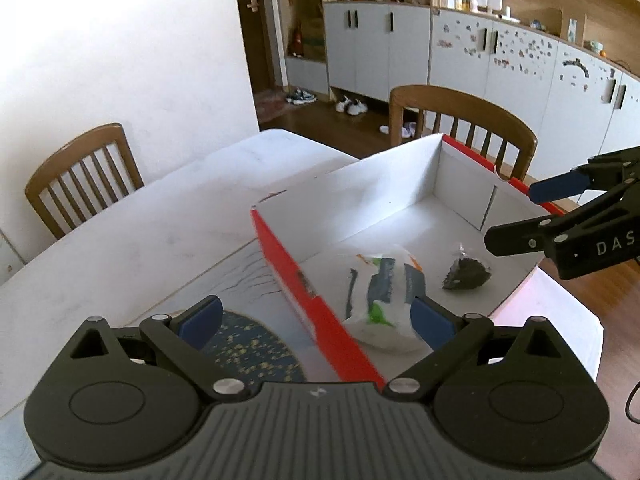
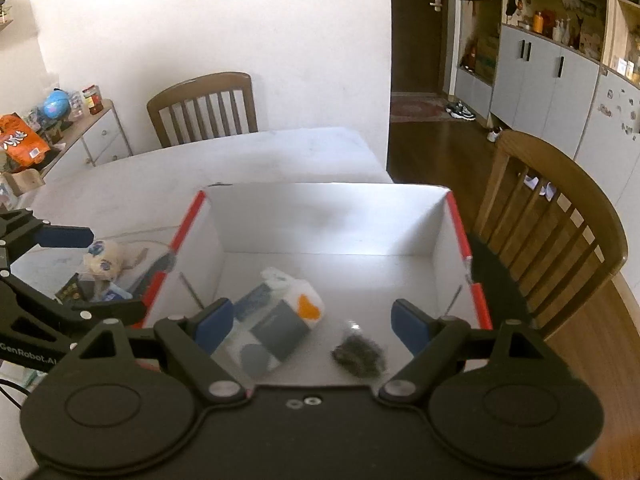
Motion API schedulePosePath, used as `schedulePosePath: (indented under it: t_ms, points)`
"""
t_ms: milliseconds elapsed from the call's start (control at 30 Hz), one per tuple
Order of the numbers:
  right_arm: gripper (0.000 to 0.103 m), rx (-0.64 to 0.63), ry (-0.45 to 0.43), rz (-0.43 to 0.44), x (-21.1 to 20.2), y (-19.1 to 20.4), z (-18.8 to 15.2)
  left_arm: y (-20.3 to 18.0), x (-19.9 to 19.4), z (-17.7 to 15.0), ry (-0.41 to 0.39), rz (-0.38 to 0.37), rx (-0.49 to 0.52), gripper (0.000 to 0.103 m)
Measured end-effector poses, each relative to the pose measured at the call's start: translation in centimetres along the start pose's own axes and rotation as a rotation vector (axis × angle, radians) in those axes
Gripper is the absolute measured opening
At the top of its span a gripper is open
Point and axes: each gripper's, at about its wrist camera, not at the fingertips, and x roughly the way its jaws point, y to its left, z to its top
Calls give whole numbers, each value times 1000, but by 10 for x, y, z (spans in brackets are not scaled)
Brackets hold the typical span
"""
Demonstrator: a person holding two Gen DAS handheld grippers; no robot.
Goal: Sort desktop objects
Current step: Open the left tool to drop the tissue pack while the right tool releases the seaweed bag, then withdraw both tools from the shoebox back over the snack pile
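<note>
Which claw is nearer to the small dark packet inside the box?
Right. The right claw hangs open over the box, just above the dark packet. The left claw is open over the box's red left edge, beyond the white pack.

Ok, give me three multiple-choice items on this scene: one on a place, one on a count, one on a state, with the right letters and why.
1. Where does the small dark packet lie?
A. on a chair
B. inside the red-edged box
C. on the floor

2. How many things lie inside the box?
A. two
B. four
C. none

3. How do the right tongs stand?
A. shut on the white packet
B. shut on nothing
C. open, holding nothing

Answers: 1 B, it rests on the box's white floor beside the white packet. 2 A, only the white packet and the dark one show inside. 3 C, the blue fingertips stand wide apart over the box with nothing between them; the left tongs are open too.
</note>
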Motion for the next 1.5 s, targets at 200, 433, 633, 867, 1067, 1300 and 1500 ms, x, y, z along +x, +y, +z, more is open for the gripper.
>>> schedulePosePath:
  t_ms: [200, 433, 633, 867, 1067, 1300, 1500]
  points:
    - [86, -2, -8, -5, -7, 30, -4, 23, -22, -18, -20, 12, -16, 101]
    - [86, -8, -6, 5, -8, 73, -12, 50, -43, -46, -17, 7, -49, 101]
    - [86, -19, 2, 18, -9, 109, -21, 73, -59, -71, -12, 36, -73, 101]
    - [86, -17, -19, 32, -10, 142, -28, 100, -78, -94, -25, 49, -112, 101]
    - [86, -31, -21, 37, -5, 169, -35, 123, -92, -119, -39, 56, -128, 101]
    - [86, -65, -7, 48, 7, 200, -45, 146, -98, -147, -32, 63, -146, 100]
    - [85, -87, -3, 30, 17, 215, -52, 157, -99, -166, -27, 60, -140, 100]
